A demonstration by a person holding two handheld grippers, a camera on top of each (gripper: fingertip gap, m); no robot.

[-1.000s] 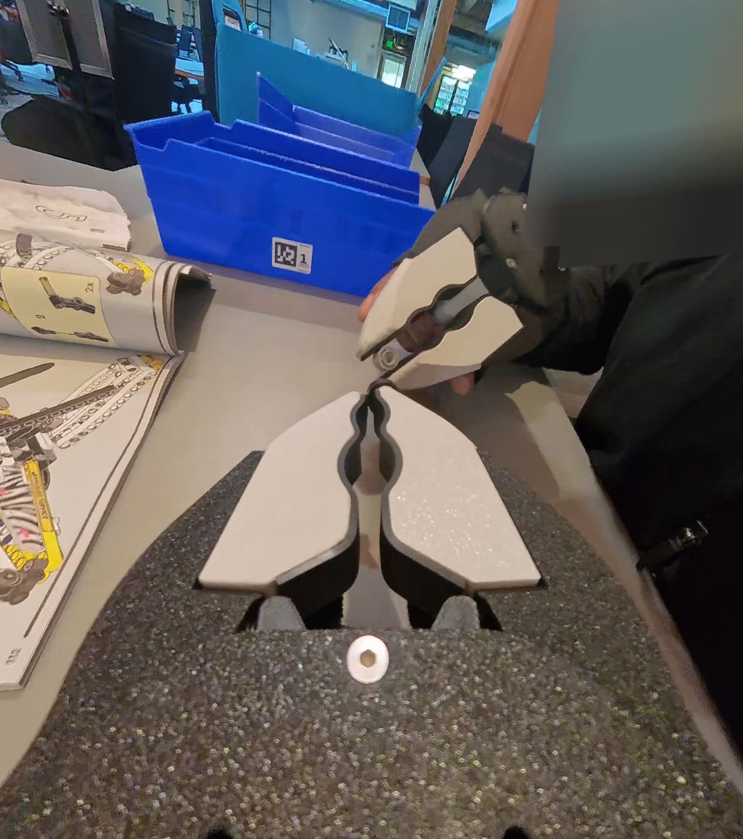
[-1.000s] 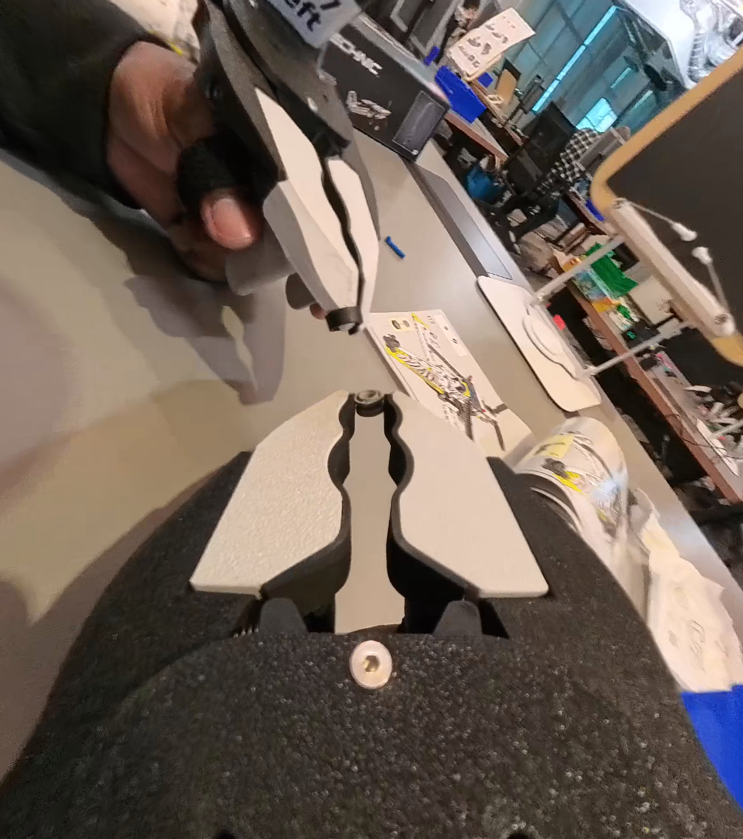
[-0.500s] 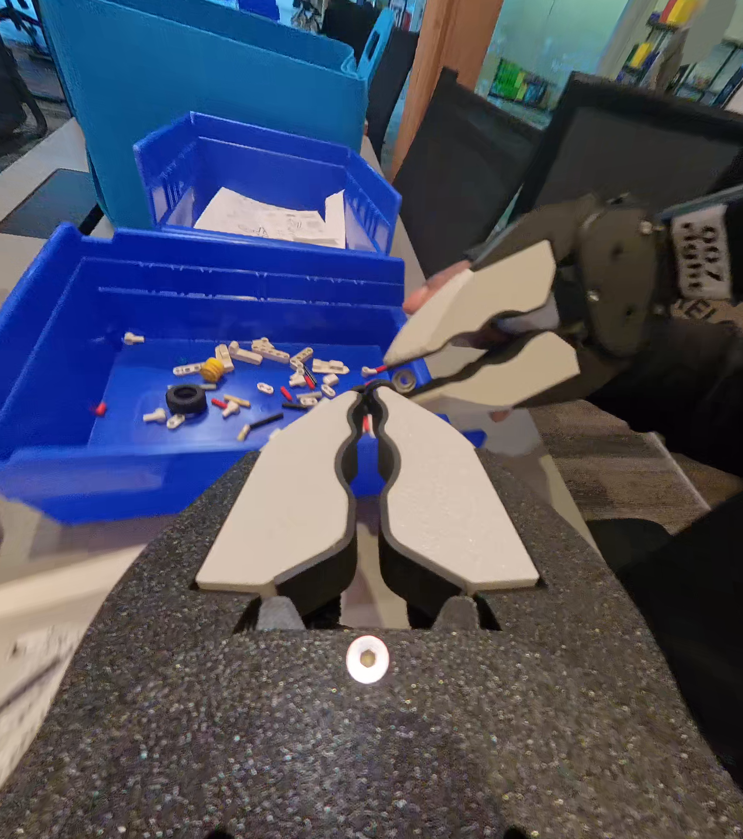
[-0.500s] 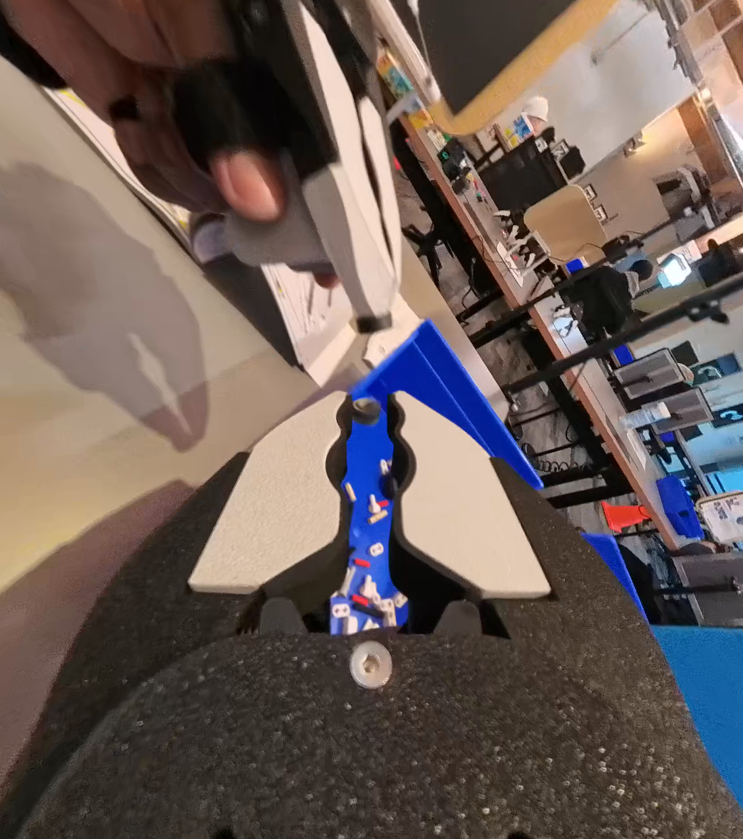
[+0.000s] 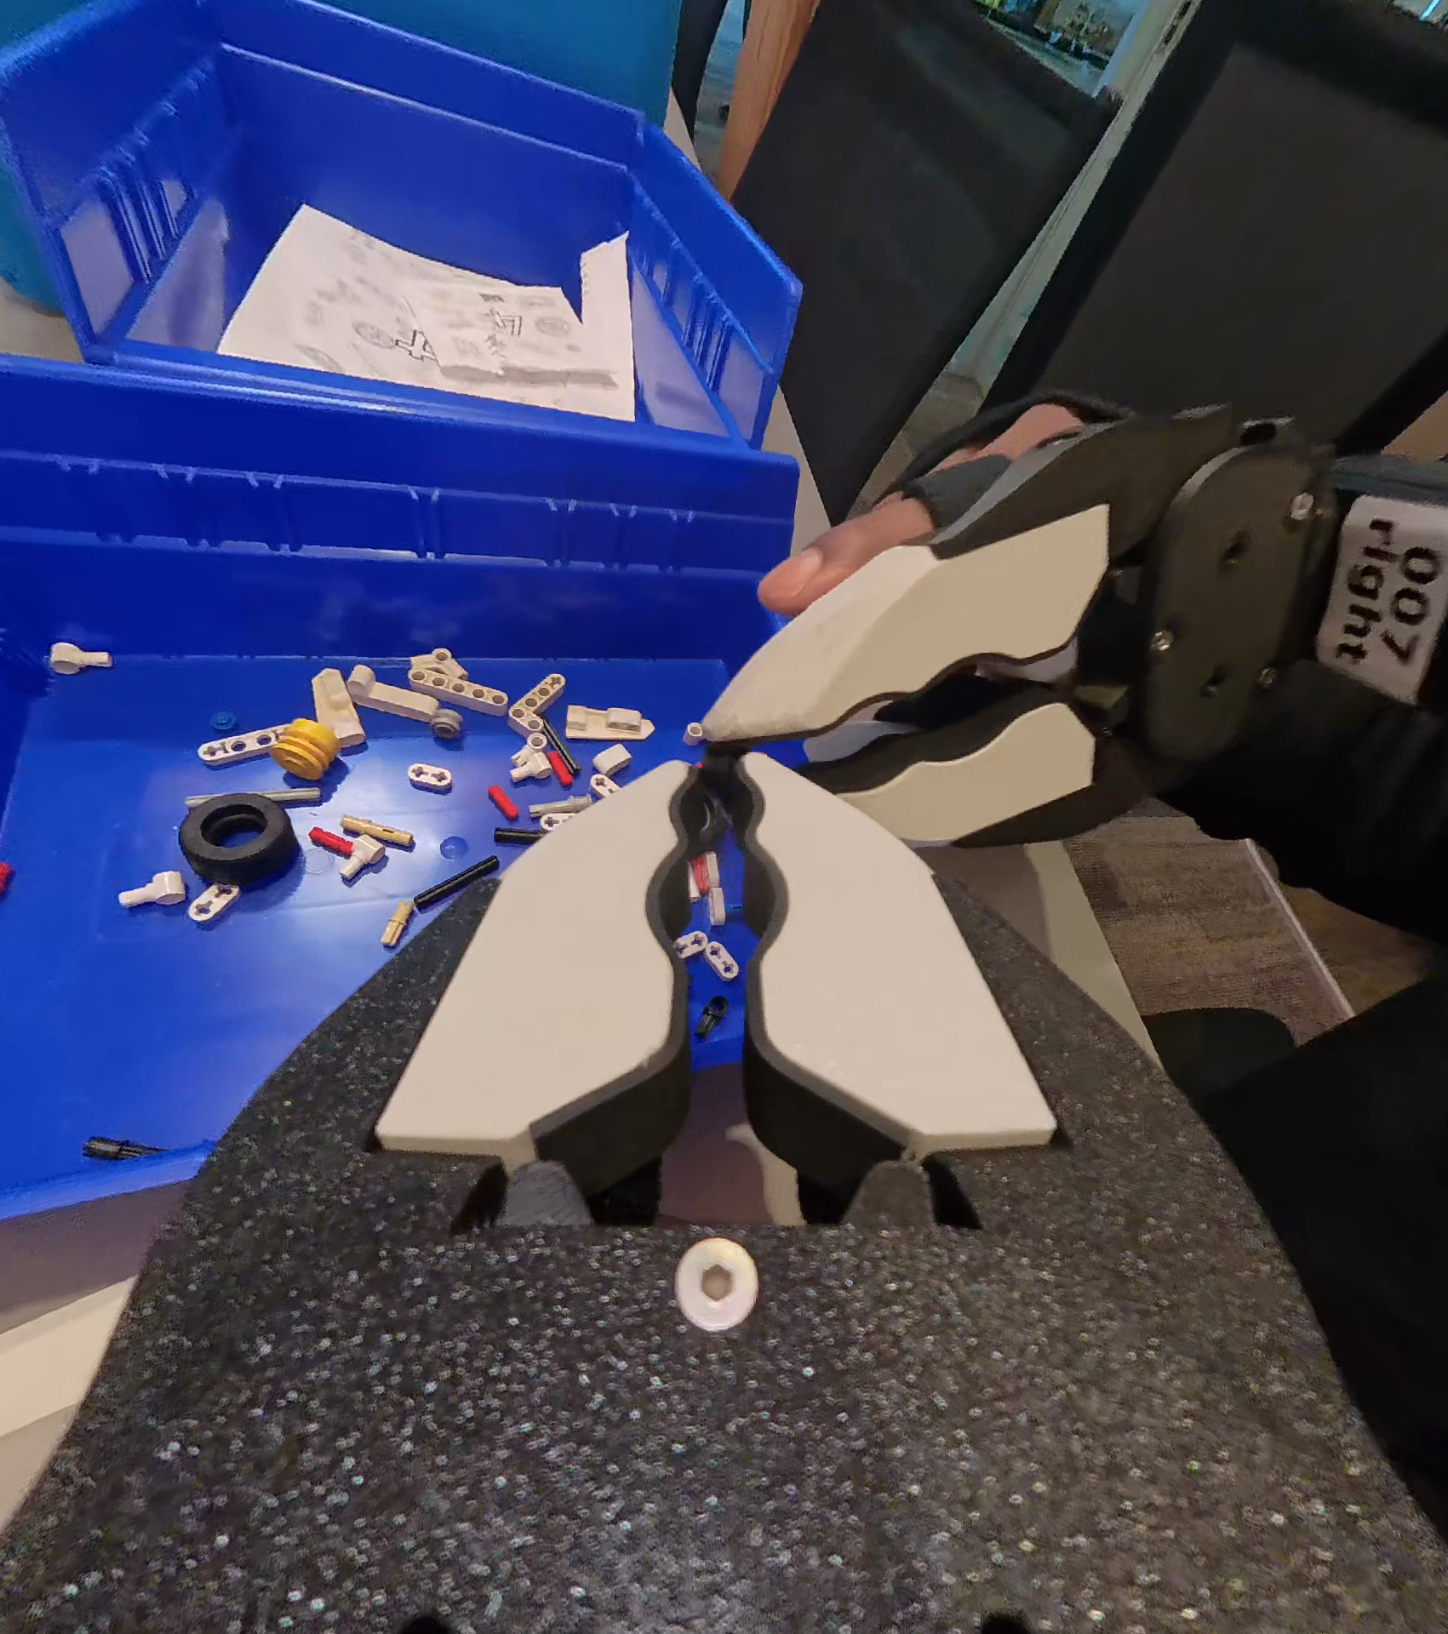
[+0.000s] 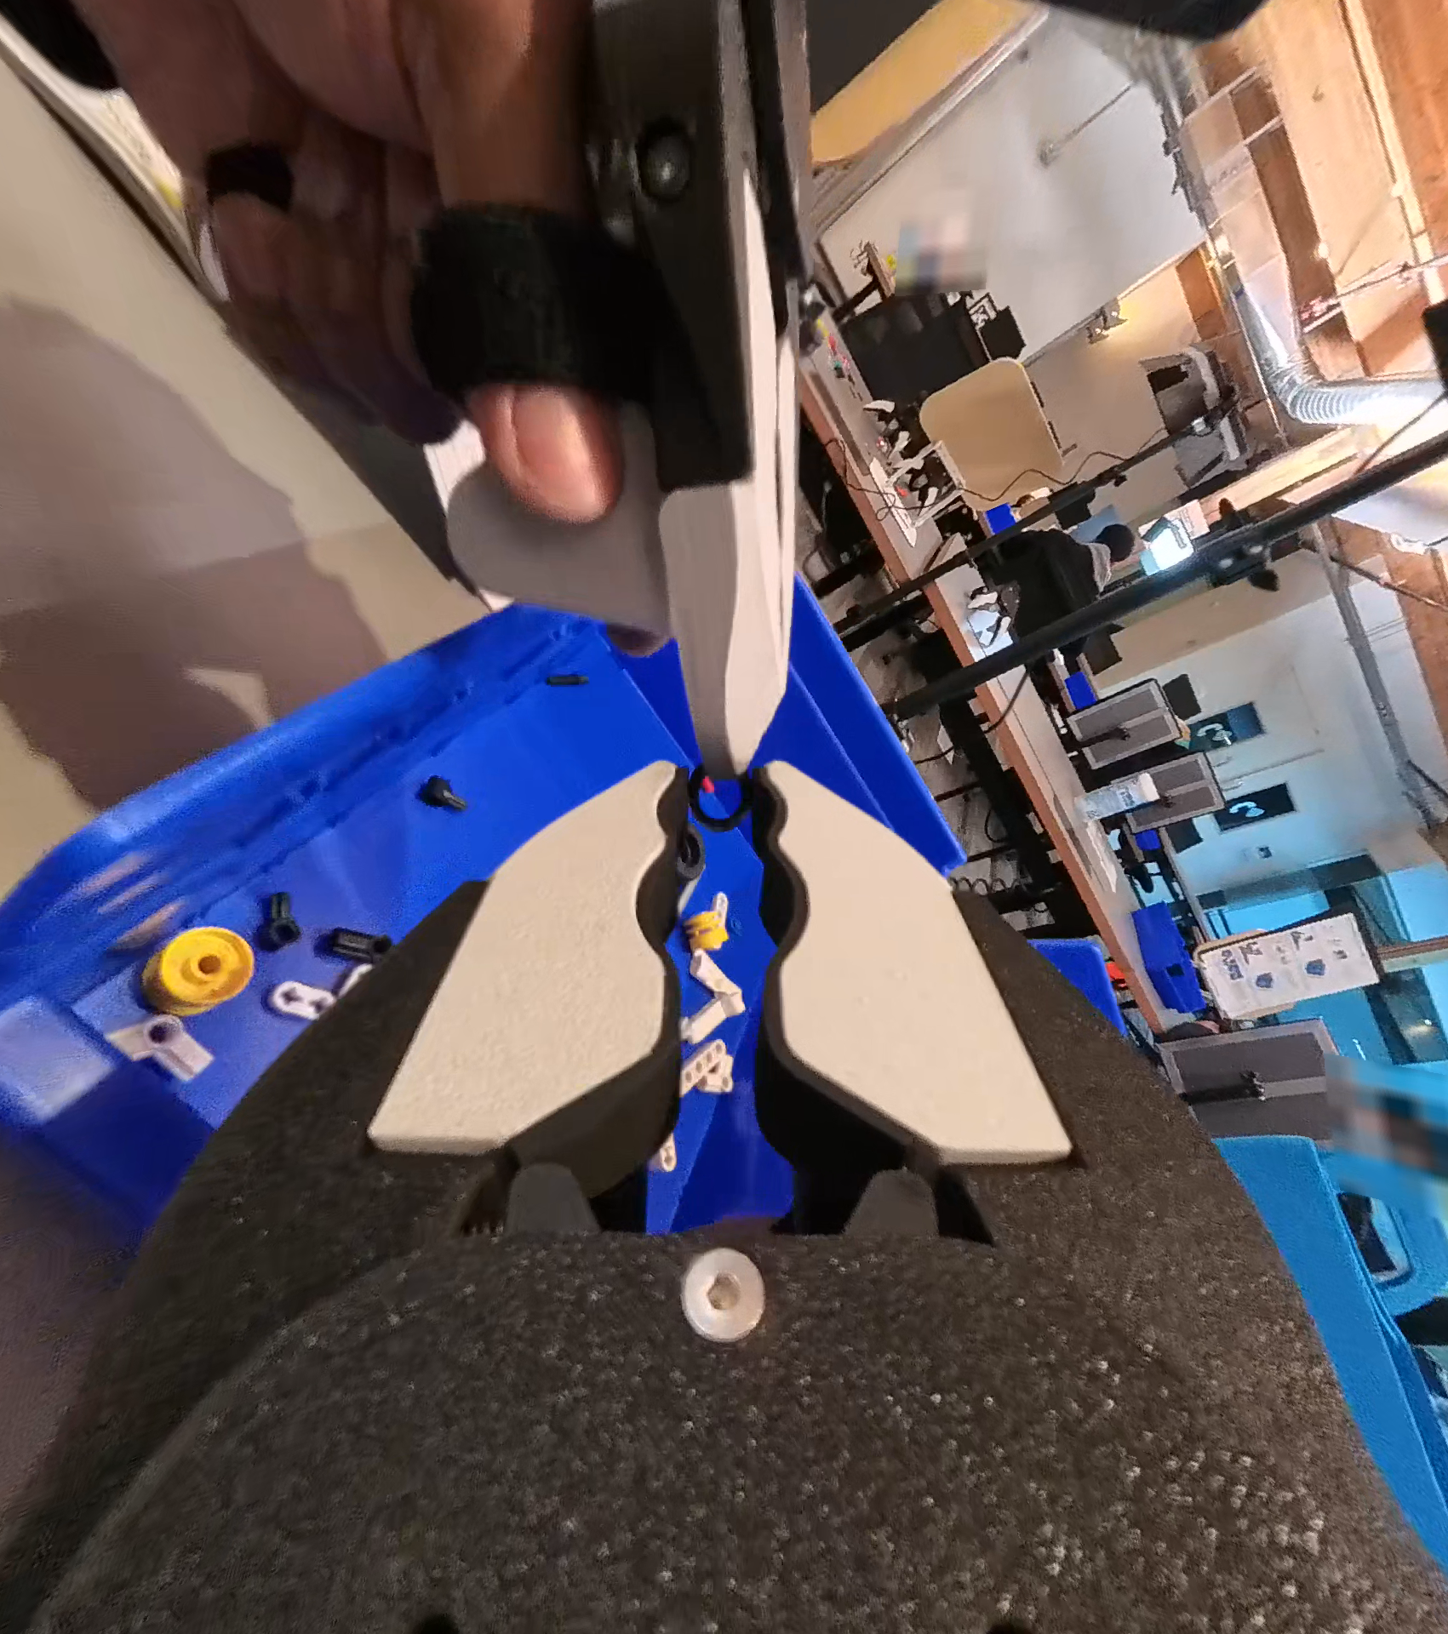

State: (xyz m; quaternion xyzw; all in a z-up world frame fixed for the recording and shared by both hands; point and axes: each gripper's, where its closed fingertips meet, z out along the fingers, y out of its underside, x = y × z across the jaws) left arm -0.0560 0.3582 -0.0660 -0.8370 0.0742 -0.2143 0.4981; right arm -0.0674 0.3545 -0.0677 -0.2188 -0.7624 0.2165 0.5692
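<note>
Both views have swung off the grey table and now look into a big blue plastic bin (image 5: 349, 548) with little toy building pieces (image 5: 437, 698) on its floor. The two tongs were apart a moment ago; now their tips meet over the bin.

The right tongs (image 6: 720, 778) are clenched on a tiny black ring (image 6: 720, 820), right at their tips. The left tongs (image 5: 716, 769) come down on the ring from 12 o'clock in the right view. Their tips are close together, but I cannot tell if they pinch anything.

Glossy blue plastic bin (image 5: 349, 548); matt black rubber tyre (image 5: 238, 836).
</note>
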